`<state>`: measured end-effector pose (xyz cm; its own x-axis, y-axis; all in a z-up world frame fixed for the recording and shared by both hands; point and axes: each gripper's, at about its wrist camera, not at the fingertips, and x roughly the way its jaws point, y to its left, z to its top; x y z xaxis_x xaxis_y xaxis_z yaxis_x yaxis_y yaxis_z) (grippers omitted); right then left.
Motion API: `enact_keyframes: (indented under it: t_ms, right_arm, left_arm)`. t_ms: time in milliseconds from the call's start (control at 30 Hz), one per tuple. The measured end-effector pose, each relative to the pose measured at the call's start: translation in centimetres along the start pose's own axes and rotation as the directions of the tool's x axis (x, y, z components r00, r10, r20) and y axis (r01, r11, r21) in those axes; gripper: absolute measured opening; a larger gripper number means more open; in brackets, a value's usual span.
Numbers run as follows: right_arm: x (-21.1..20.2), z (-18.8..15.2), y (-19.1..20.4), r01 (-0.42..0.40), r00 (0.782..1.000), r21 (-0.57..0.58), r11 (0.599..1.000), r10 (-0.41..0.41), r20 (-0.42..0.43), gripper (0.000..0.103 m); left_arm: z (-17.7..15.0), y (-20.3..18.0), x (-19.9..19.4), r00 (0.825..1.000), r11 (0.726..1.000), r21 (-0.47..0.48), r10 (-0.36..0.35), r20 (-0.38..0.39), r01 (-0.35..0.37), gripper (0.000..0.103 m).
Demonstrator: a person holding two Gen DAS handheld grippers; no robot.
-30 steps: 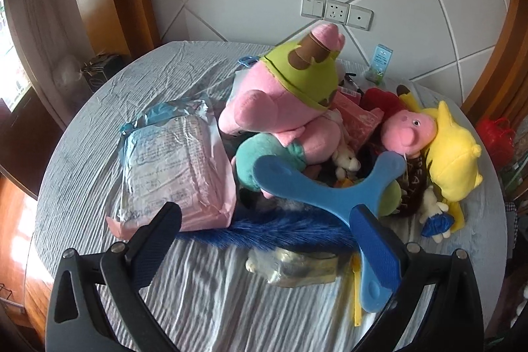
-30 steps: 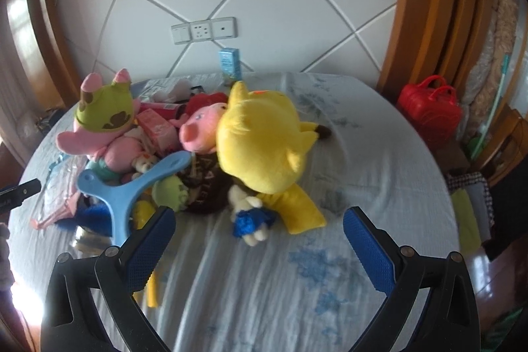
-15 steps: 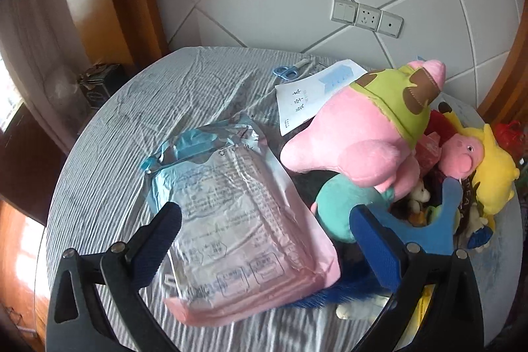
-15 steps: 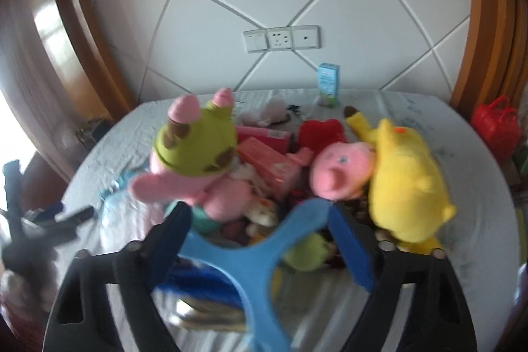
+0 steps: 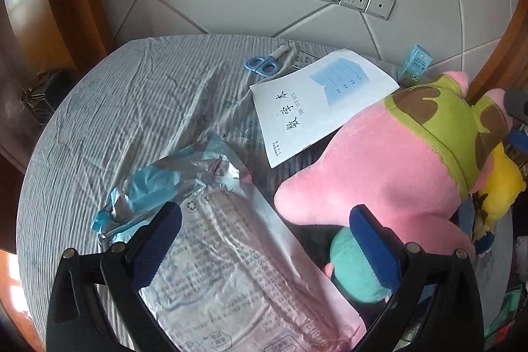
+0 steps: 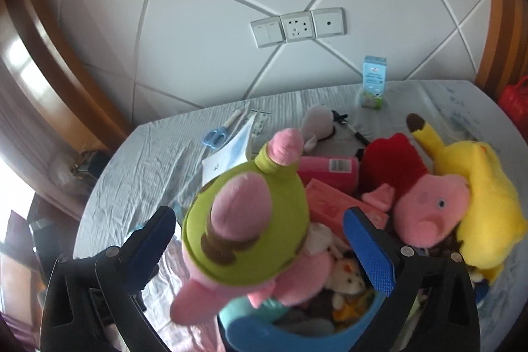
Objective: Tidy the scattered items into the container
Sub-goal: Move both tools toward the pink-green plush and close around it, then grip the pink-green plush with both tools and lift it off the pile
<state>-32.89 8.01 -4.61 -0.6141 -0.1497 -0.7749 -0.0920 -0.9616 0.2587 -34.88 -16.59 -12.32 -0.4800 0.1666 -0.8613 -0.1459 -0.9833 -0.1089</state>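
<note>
Scattered toys lie in a heap on the round table with the grey-blue crinkled cloth (image 5: pixel 109 108). The pink plush star with green, brown-spotted shorts (image 6: pixel 244 233) sits between the blue pads of the right gripper (image 6: pixel 260 240), whose jaws have just been opening and now stand wide, the pads not pressing it. At 2 o'clock from this gripper lie the pink pig plush (image 6: pixel 432 213) and the yellow plush (image 6: pixel 488 197).

The left gripper (image 5: pixel 264 236) also stands wide, holding nothing. The flat silver-and-pink plastic pack (image 5: pixel 237 272) lies under it, between the fingers. The star plush is at 2 o'clock, the white exercise book (image 5: pixel 316 98) at 12 o'clock, and the blue-handled scissors (image 5: pixel 262 65) beyond.
</note>
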Motion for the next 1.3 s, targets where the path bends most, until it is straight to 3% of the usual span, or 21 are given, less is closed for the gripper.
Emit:
enact_keyframes:
  t_ms: [67,100,200,300,633,767,933,1167,1300]
  right_arm:
    - [2.2,0.1,0.1,-0.007,0.999,-0.012,1.000,0.007,-0.043,0.094]
    - [3.0,-0.1,0.3,-0.008,0.998,-0.035,0.999,0.006,-0.060,0.064]
    - [3.2,-0.5,0.0,-0.007,0.999,-0.076,0.997,0.003,-0.047,0.053]
    - [1.4,-0.9,-2.0,-0.027,0.999,-0.046,0.999,0.025,-0.034,0.043]
    - [-2.0,-5.5,-12.4,-0.063,0.996,0.153,0.986,0.071,-0.049,0.041]
    - [-1.7,-5.4,-12.7,-0.079,0.996,0.142,0.987,0.086,-0.039,0.041]
    - [-1.3,-5.8,-13.6,-0.088,0.995,0.159,0.983,0.096,-0.042,0.041]
    - [-0.7,-6.2,-14.9,-0.102,0.993,0.177,0.979,0.111,-0.042,0.043]
    - [-0.5,-6.3,-15.2,-0.103,0.993,0.182,0.978,0.113,-0.043,0.043]
  left_arm:
    - [0.2,-0.4,0.8,1.000,1.000,0.017,0.012,0.000,-0.012,0.103]
    - [0.2,-0.4,1.1,1.000,1.000,0.018,0.010,-0.006,-0.010,0.103]
    - [0.0,-0.6,1.9,1.000,1.000,0.014,0.000,-0.031,0.001,0.103]
    - [-0.5,-0.8,1.9,0.999,1.000,0.009,0.002,-0.044,-0.001,0.103]
    - [-1.1,-2.9,-0.8,0.998,0.998,-0.002,-0.055,-0.012,0.055,0.103]
    - [0.7,-4.0,-1.4,0.994,0.994,-0.028,-0.109,0.012,0.109,0.103]
    - [2.8,-4.8,-1.3,0.995,0.996,-0.015,-0.083,0.053,0.084,0.103]
    - [3.5,-3.9,0.1,0.969,0.964,-0.111,-0.236,0.071,0.243,0.103]
    - [4.2,-4.8,0.3,0.968,0.962,-0.115,-0.239,0.072,0.247,0.103]
